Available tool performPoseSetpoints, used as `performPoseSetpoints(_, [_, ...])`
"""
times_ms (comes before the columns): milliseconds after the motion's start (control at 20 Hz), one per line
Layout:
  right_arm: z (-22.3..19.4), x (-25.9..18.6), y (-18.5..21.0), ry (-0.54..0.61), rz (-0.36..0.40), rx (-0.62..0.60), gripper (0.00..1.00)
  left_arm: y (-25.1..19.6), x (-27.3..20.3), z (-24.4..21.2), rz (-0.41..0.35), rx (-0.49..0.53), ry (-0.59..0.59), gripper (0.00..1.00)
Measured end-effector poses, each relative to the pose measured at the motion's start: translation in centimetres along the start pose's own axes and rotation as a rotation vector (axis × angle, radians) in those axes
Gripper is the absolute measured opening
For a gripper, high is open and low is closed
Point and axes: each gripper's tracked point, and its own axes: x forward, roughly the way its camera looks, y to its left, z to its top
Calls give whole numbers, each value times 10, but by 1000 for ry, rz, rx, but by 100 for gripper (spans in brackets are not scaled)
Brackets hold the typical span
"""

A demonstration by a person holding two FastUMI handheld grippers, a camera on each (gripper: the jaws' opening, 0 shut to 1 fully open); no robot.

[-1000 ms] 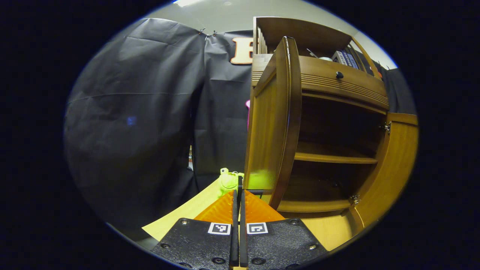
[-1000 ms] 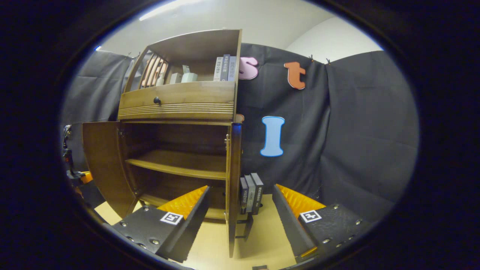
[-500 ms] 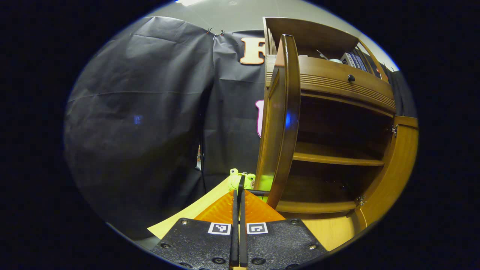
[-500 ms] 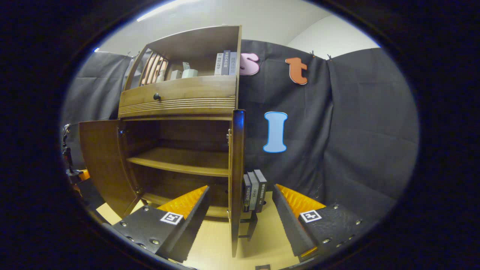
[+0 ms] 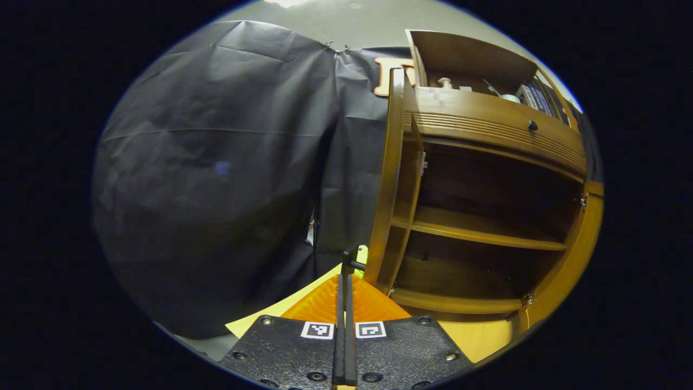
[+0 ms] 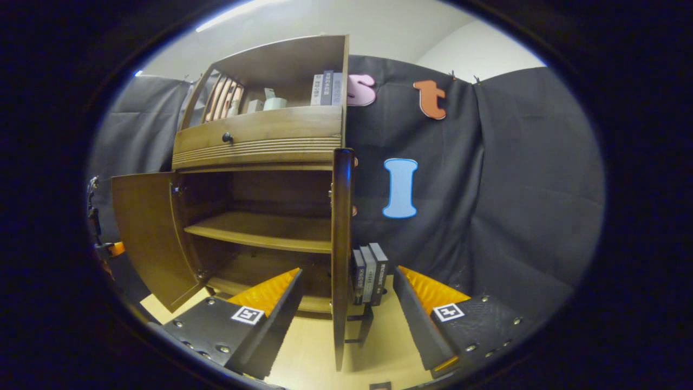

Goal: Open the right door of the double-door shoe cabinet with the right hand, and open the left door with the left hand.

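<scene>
The wooden shoe cabinet (image 5: 487, 122) has both doors swung out. In the left gripper view the left door (image 5: 391, 179) is edge-on, just right of my left gripper (image 5: 345, 277). That gripper is shut on the door's thin black handle (image 5: 353, 261). The right door (image 5: 574, 260) hangs open at the far right. In the right gripper view the right door (image 6: 342, 227) is edge-on, with its black handle (image 6: 361, 325) low down. My right gripper (image 6: 347, 271) is open, one finger on each side of this door, not pressing it. The left door (image 6: 146, 233) stands wide open at the left.
Empty shelves (image 6: 265, 230) show inside the cabinet. A drawer with a black knob (image 6: 227, 137) sits above them, and books (image 6: 326, 86) on top. More books (image 6: 369, 271) stand on the floor behind the right door. A green toy (image 5: 361, 253) lies by the left door.
The left door has swung further open with my left gripper on its handle and is now edge-on. The right gripper and right door have hardly moved.
</scene>
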Motion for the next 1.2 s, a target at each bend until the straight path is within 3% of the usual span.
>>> performPoseSetpoints(150, [-2,3,4,0,16,2,98,-5,-1,1,-21,-47,-3,1])
performPoseSetpoints(200, [-2,3,6,-1,21,3,98,-6,-2,2,-21,-43,-5,4])
performPoseSetpoints(550, [12,-7,6,-35,13,-21,98,-41,-14,39,-81,13,-59,1])
performPoseSetpoints(750, [39,-23,11,-92,7,-25,98,-89,-23,69,-178,27,-87,1])
performPoseSetpoints(950, [71,-40,33,-166,27,-14,97,-158,-41,93,-321,38,-123,3])
performPoseSetpoints(1200, [79,-42,36,-185,-79,18,98,-217,-52,106,-457,62,-141,0])
